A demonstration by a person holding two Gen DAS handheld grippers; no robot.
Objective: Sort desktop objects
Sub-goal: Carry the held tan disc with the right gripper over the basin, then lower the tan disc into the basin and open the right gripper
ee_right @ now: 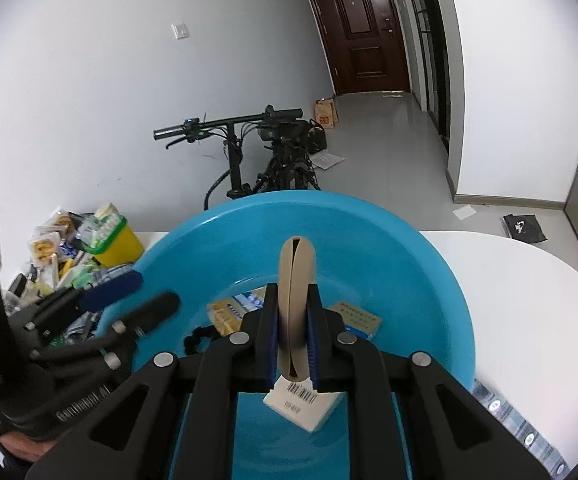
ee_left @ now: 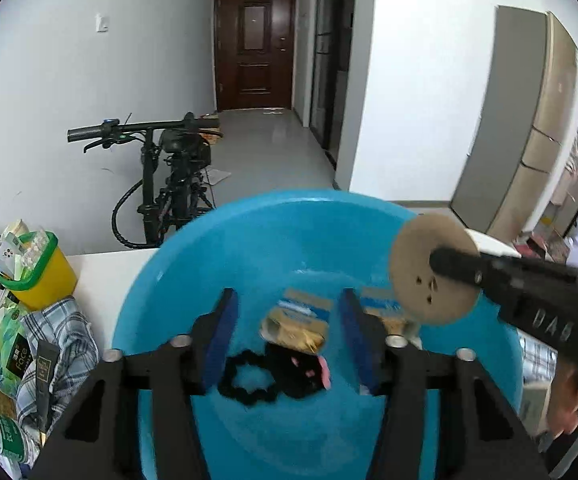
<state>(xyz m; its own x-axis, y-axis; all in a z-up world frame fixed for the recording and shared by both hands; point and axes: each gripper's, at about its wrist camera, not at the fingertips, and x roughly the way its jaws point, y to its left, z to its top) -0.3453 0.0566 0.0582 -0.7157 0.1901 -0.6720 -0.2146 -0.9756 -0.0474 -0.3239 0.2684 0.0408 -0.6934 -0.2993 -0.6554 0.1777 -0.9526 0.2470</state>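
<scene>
Holding a tan round disc (ee_right: pixel 296 300) on edge, the right gripper (ee_right: pixel 295 344) is clamping its fingers shut on the disc's two flat faces, directly above the blue basin (ee_right: pixel 429 280) on the white desk (ee_right: pixel 529 280). The disc is standing upright, its thin rim pointing straight down into the basin, so a release should drop it inside. The left gripper (ee_left: pixel 289 344) is hovering just beside it over the same basin, fingers apart and gripping nothing, above a black hair tie (ee_left: pixel 249 380) and small boxes (ee_left: pixel 297 320).
</scene>
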